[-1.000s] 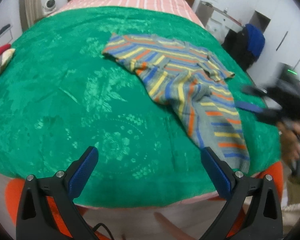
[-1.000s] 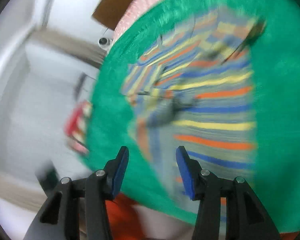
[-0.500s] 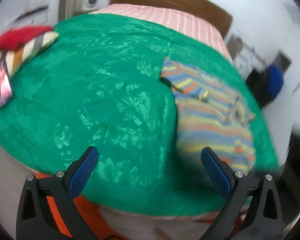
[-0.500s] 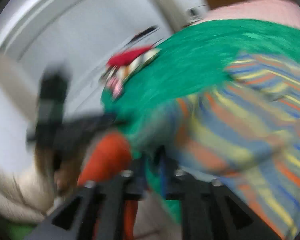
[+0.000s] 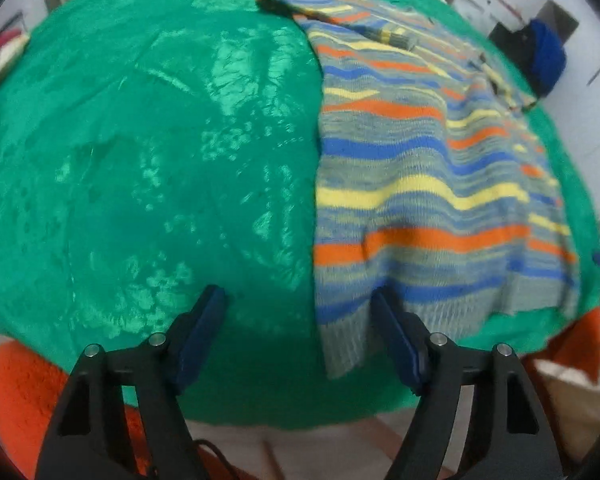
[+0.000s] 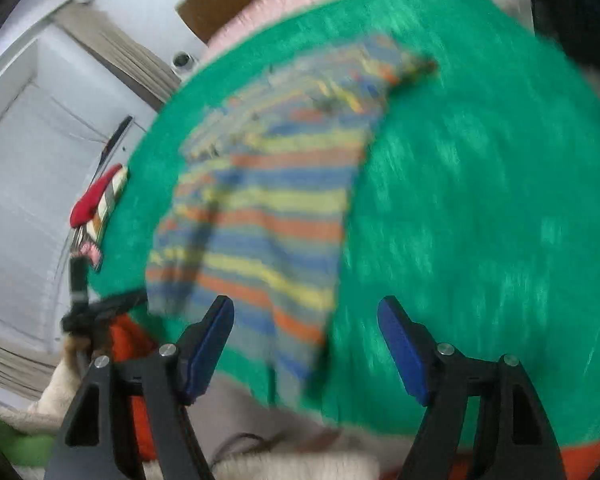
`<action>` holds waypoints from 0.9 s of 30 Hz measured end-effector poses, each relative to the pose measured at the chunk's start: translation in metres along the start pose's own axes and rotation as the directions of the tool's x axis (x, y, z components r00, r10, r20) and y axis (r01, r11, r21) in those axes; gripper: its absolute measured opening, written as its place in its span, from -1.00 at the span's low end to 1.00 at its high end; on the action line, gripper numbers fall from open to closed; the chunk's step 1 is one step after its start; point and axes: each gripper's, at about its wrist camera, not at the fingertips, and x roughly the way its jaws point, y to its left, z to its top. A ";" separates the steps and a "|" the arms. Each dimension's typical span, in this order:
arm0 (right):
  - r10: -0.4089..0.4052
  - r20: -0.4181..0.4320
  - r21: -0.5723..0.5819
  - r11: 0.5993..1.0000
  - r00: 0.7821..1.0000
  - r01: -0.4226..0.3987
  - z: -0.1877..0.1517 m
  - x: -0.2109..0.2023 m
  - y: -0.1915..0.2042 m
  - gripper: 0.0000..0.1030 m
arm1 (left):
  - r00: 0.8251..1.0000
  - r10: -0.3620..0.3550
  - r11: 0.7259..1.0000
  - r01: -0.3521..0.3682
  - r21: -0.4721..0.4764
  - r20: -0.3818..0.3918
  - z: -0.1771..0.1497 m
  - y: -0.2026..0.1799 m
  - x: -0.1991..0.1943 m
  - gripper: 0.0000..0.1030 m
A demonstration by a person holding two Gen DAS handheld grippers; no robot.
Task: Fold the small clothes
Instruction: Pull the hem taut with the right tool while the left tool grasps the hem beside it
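1. While both grippers hang at the near edge of the bed, I read the striped sweater as lying flat on the green blanket, its long axis running from the ribbed hem at 6 o'clock up to the collar and sleeves at about 12 o'clock.
2. My left gripper has its jaws spread wide and holds nothing. The hem's left corner sits at roughly 1 o'clock from it, with the right-hand finger overlapping that corner in the left wrist view; I cannot tell whether it touches.
3. My right gripper is also gaping and empty. In its blurred view the sweater runs from 11 to 12 o'clock, with the hem's right corner between the jaws or just beyond them.
4. I judge each gripper is near its own hem corner, so pinching both corners would let the hem be carried toward 12 o'clock.
5. Blur hides the exact gap on the right.
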 end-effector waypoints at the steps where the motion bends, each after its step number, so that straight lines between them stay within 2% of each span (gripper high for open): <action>1: 0.027 -0.021 0.018 0.999 0.999 -0.026 -0.009 0.004 -0.004 0.45 | 1.000 0.013 1.000 -0.013 0.002 0.008 0.000 -0.004 0.000 0.50; 2: 0.050 -0.038 0.028 0.998 0.998 -0.049 -0.016 0.012 -0.005 0.44 | 1.000 0.022 1.000 -0.022 -0.005 0.014 -0.001 -0.007 0.000 0.46; 4: 0.076 -0.050 0.031 0.997 0.996 -0.075 -0.025 0.033 0.000 0.37 | 1.000 0.010 1.000 -0.010 -0.006 0.020 -0.003 -0.013 -0.002 0.09; 5: 0.095 -0.060 0.023 0.995 0.994 -0.094 -0.027 0.049 0.007 0.12 | 1.000 0.000 1.000 0.000 0.017 0.016 -0.004 -0.019 -0.004 -0.51; 6: 0.104 -0.087 0.005 0.995 0.991 -0.104 -0.026 0.069 0.014 -0.15 | 1.000 -0.010 0.999 0.010 0.040 0.007 -0.004 -0.023 -0.004 -0.92; 7: 0.071 -0.116 -0.029 0.997 0.991 -0.075 -0.026 0.079 0.021 -0.84 | 1.000 -0.013 0.999 0.013 0.048 -0.001 -0.004 -0.026 -0.006 -0.94; 8: 0.032 -0.112 -0.047 0.998 0.993 -0.038 -0.026 0.079 0.022 -0.87 | 1.000 0.003 0.999 -0.003 0.043 0.005 -0.005 -0.025 -0.011 -0.95; 10: 0.029 -0.098 -0.047 0.998 0.995 -0.034 -0.028 0.062 0.017 -0.88 | 1.000 0.008 1.000 -0.008 0.026 0.006 -0.008 -0.016 -0.026 -0.96; 13: -0.024 -0.073 -0.099 0.995 0.997 0.017 -0.025 0.013 0.019 -0.88 | 0.999 -0.045 0.999 0.045 -0.021 0.008 -0.013 0.008 -0.053 -0.96; 14: -0.064 -0.074 -0.116 0.992 0.995 0.055 -0.029 0.002 0.016 -0.88 | 0.999 -0.053 0.998 0.053 -0.026 0.003 -0.014 0.012 -0.059 -0.96; 16: -0.091 -0.098 -0.103 0.991 0.991 0.080 -0.032 -0.013 0.009 -0.88 | 0.999 -0.045 0.999 0.045 -0.006 -0.018 -0.018 0.011 -0.059 -0.96; 18: -0.111 -0.140 -0.085 0.991 0.984 0.100 -0.036 -0.007 -0.006 -0.88 | 0.998 -0.007 0.999 0.010 0.042 -0.059 -0.020 -0.001 -0.043 -0.96; 20: -0.180 -0.182 -0.085 0.982 0.967 0.166 -0.041 0.017 -0.015 -0.89 | 0.995 0.025 0.997 -0.018 0.070 -0.099 -0.023 -0.010 -0.020 -0.96; 22: -0.210 -0.214 -0.047 0.978 0.954 0.205 -0.045 0.044 -0.030 -0.89 | 0.992 0.051 0.996 -0.043 0.072 -0.113 -0.026 -0.009 -0.004 -0.96; 25: -0.188 -0.216 0.036 0.979 0.958 0.200 -0.047 0.062 -0.049 -0.90 | 0.993 0.036 0.998 -0.031 0.048 -0.115 -0.023 -0.006 0.005 -0.96; 27: -0.184 -0.208 0.050 0.979 0.961 0.199 -0.046 0.062 -0.046 -0.90 | 0.993 0.035 0.999 -0.030 0.043 -0.113 -0.021 -0.006 0.007 -0.96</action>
